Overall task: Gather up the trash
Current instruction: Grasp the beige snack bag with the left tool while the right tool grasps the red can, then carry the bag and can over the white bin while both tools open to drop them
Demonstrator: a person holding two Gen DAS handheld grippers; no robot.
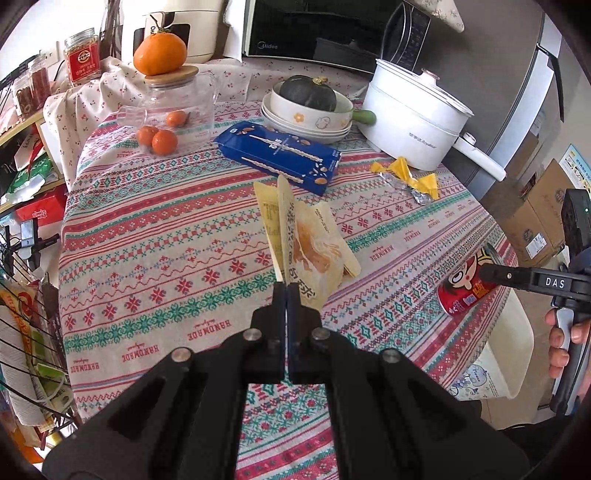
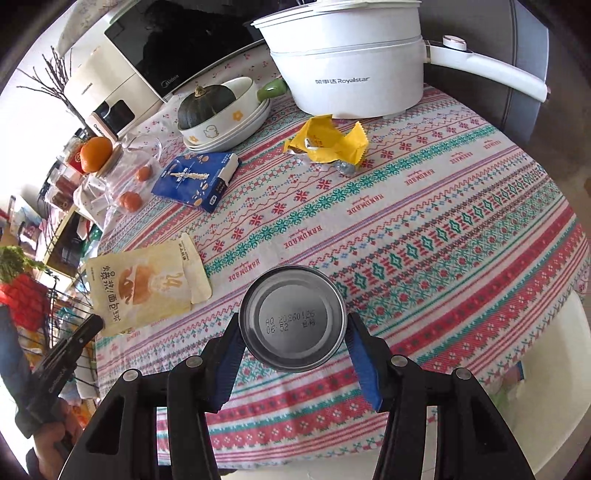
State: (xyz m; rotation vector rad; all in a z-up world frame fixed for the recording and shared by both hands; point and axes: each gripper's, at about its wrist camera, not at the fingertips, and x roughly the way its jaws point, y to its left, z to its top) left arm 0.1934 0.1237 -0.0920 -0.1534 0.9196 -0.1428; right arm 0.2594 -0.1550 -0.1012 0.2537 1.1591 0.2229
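Fingers on my left gripper [image 1: 285,291] are pinched fully together on the lower edge of a cream bread wrapper [image 1: 306,240], which stands up from them above the bench, creased and half folded; those on my right gripper [image 2: 293,334] sit about half open with their blue pads [image 2: 364,354] against the sides of a red drink can [image 2: 292,318], its stamped metal base facing the camera. I judge the wrapper to be very light and floppy, slick film that could slide out unless it is nipped at an edge or a fold, as it is now. The can is stiff but thin-walled and probably empty, so it should be held across its round middle without crushing, and smooth metal may twist between the pads. One more piece of trash lies on the cloth near the white electric pot [image 2: 351,66]: a crumpled yellow foil wrapper [image 2: 327,146], light and springy, best taken at a raised corner. A blue biscuit box [image 1: 280,157] lies beside stacked bowls holding a dark green squash [image 1: 307,92], with small oranges [image 1: 162,140] and a glass jar [image 1: 177,92] further left. The bench [image 2: 424,229] is round, under a patterned red and green cloth, soft enough to snag a fingertip. Behind stand a microwave [image 1: 314,33] and a grey fridge, and a wire rack crowds the left.
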